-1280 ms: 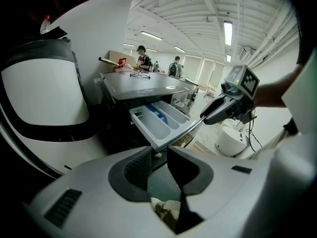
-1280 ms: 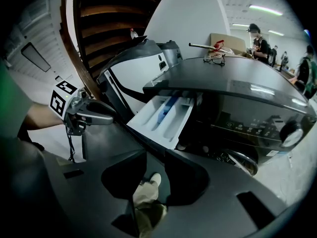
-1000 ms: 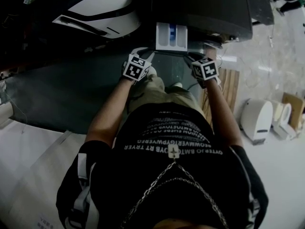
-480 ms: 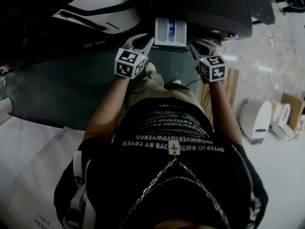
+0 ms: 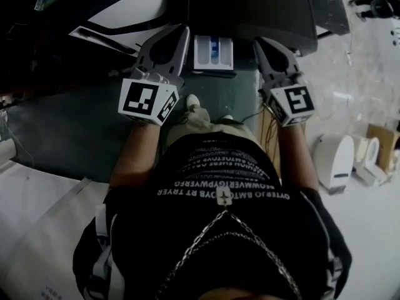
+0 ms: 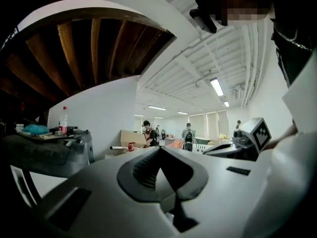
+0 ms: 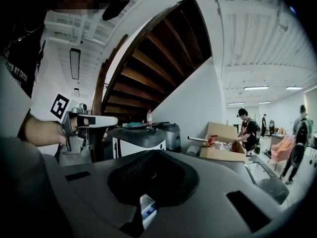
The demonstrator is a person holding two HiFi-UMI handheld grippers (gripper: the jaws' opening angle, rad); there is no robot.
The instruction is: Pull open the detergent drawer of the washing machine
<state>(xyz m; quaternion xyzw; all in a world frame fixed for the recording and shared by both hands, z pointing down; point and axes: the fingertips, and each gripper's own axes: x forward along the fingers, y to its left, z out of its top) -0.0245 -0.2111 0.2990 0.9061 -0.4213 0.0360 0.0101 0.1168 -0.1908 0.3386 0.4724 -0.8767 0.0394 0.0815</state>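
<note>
Evidently the white plastic detergent drawer juts from the dark washing machine. Job likely done, both hang clear, empty: left claw pinched together, right claw just snapped closed.

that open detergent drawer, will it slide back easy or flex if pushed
The detergent drawer looks like moulded plastic, so probably light and stiff. It juts from the washing machine, so likely slides straight in; pressing down might strain it.

Black tee, grey hand tools.
Short-sleeved black T-shirt with white lettering, silver chain, khaki trousers; grey left gripper and right gripper, each bearing a black-and-white marker cube; right jaws just closed, empty.
</note>
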